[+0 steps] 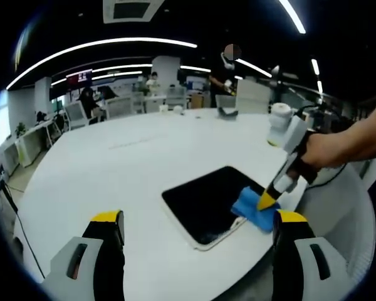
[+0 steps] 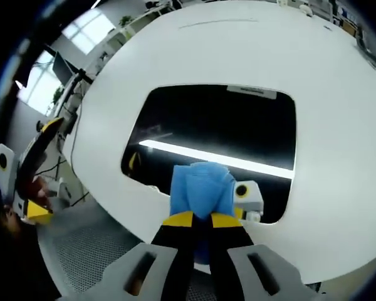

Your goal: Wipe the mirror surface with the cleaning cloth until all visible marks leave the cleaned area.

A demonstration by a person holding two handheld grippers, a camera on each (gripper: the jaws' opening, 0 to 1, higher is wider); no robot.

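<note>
Left gripper view: left gripper (image 1: 197, 219) low over the white table (image 1: 113, 169), jaws spread wide, nothing between them. Beyond the jaws, right of centre, the mirror (image 1: 210, 204) lies flat on the table near its close edge, dark face up. At the mirror's right corner sits the blue cloth (image 1: 254, 210), pressed down by the right gripper (image 1: 266, 200), which comes in from the right in a person's hand (image 1: 323, 150). Desks and chairs far behind the table.

Right gripper view: at far left, the left gripper (image 2: 41, 147) beyond the table edge, held off the table. Centre, the mirror (image 2: 219, 125) with a bright ceiling-light strip reflected across it. The right gripper (image 2: 202, 219) has its jaws drawn narrow, pinching the cloth (image 2: 200, 188), which rests on the mirror's near edge. White table (image 2: 338, 125) all round to the right.
</note>
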